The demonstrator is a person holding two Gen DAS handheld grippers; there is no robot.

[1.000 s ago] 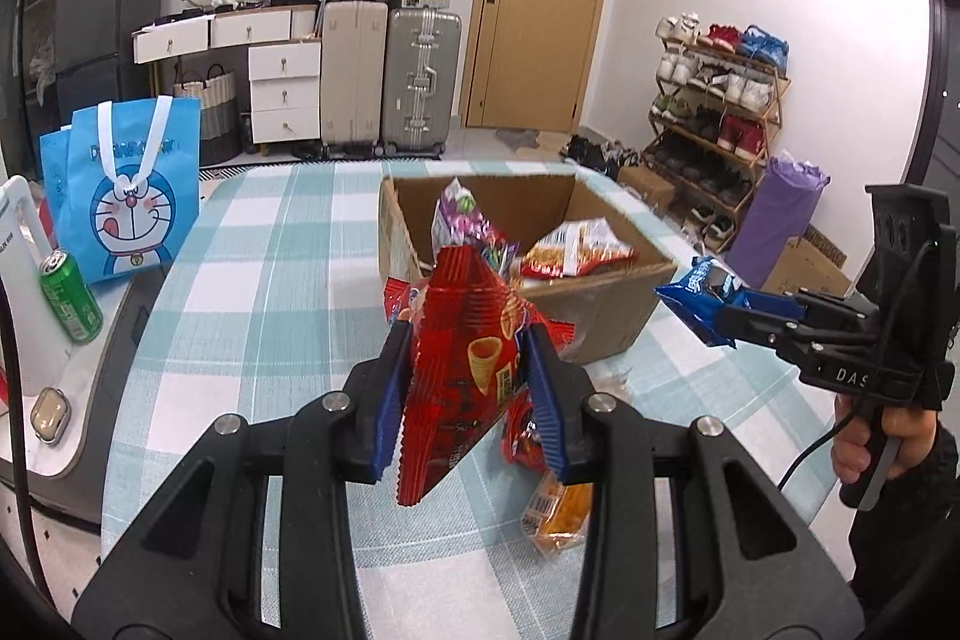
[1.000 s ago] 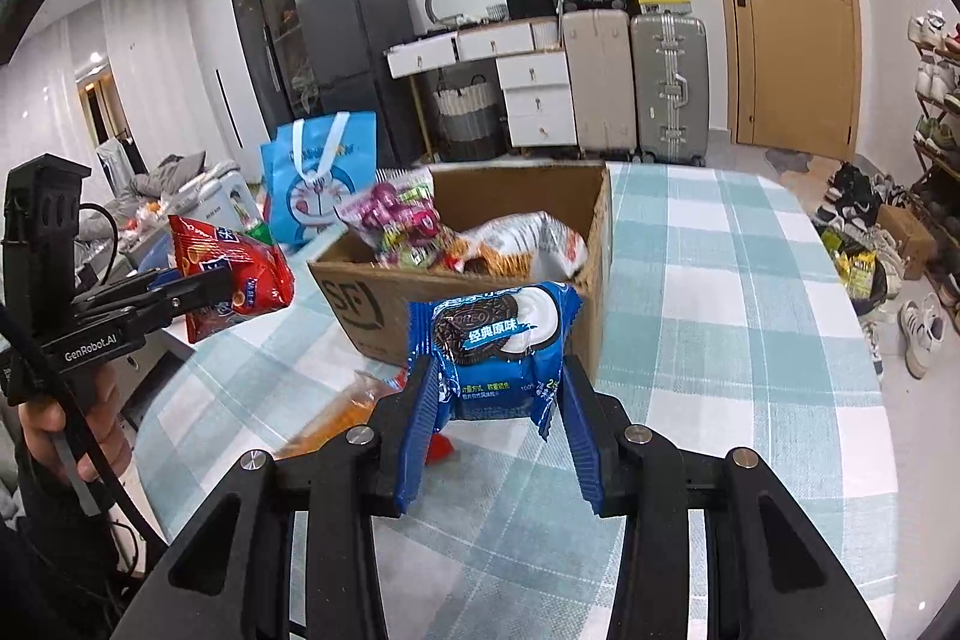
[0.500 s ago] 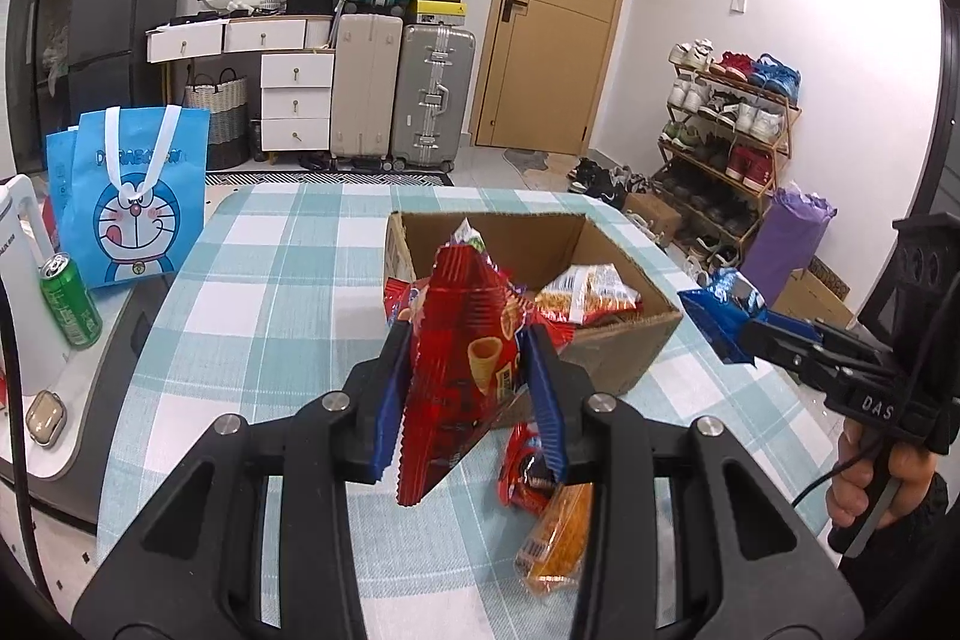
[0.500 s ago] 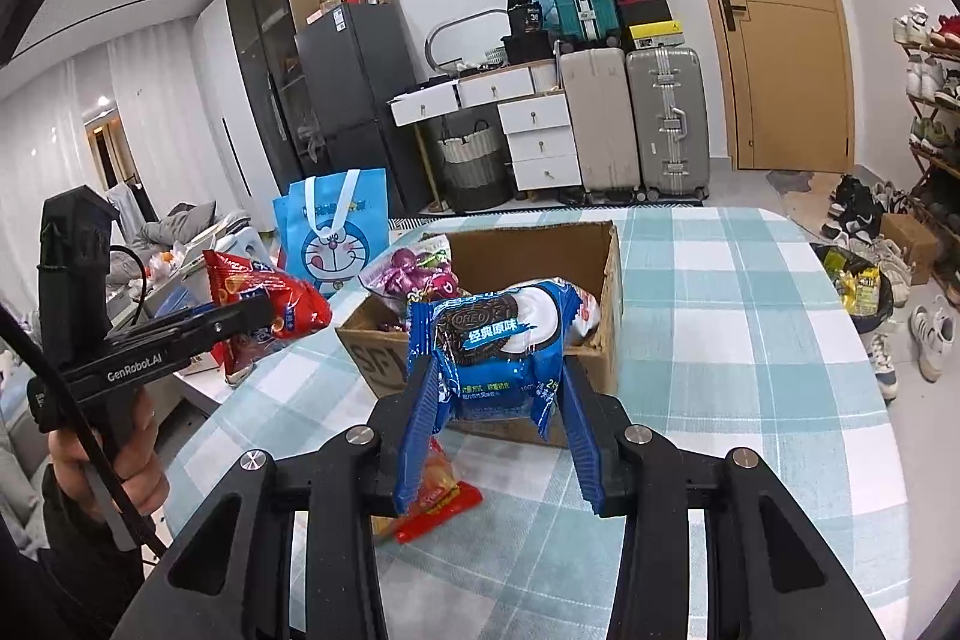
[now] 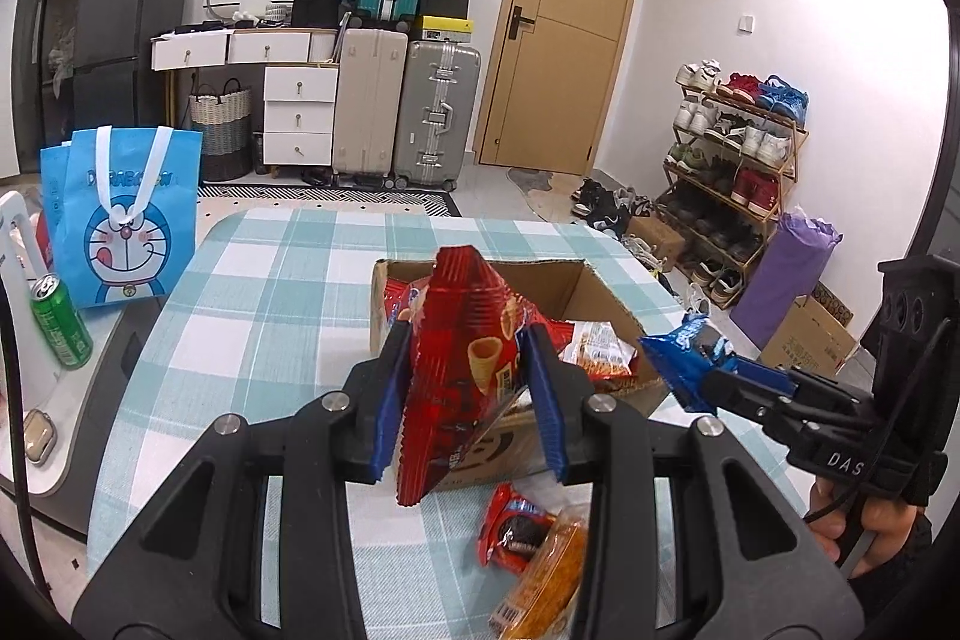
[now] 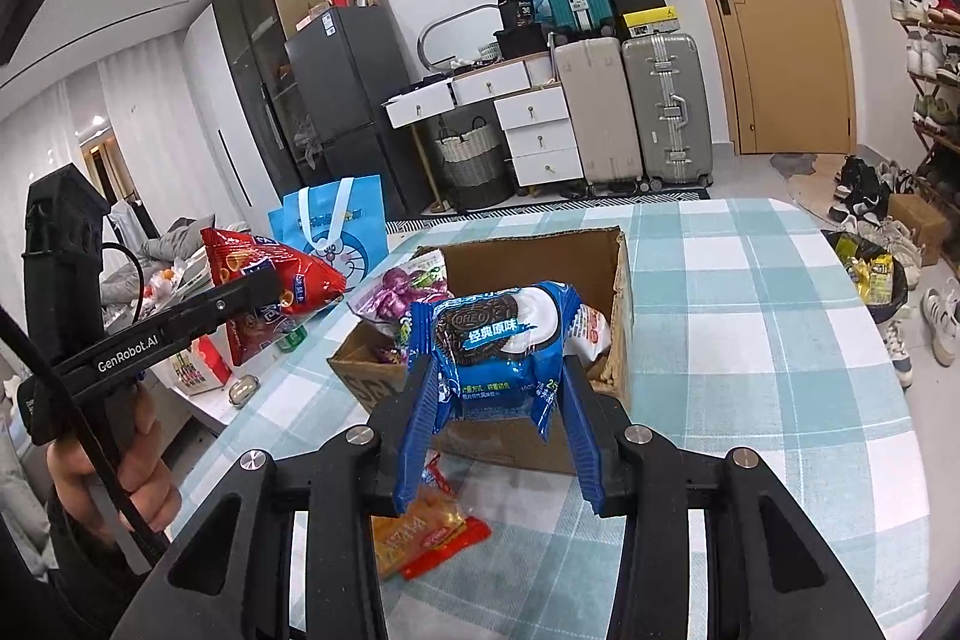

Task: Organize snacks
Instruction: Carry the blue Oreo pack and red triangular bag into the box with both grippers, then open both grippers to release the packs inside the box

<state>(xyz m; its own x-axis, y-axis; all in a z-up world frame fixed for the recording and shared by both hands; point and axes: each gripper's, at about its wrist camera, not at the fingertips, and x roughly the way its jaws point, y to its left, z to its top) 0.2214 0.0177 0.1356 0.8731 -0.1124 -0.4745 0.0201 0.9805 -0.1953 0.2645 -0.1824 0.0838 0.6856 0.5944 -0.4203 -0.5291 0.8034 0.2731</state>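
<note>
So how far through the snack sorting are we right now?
Partly done. Several packets already sit in the cardboard box. In hand: the left gripper is clamped on a red cone-snack bag and the right gripper on a blue Oreo pack, both raised near the box. Left: a red Oreo pack and an orange packet lie on the checked tablecloth.
</note>
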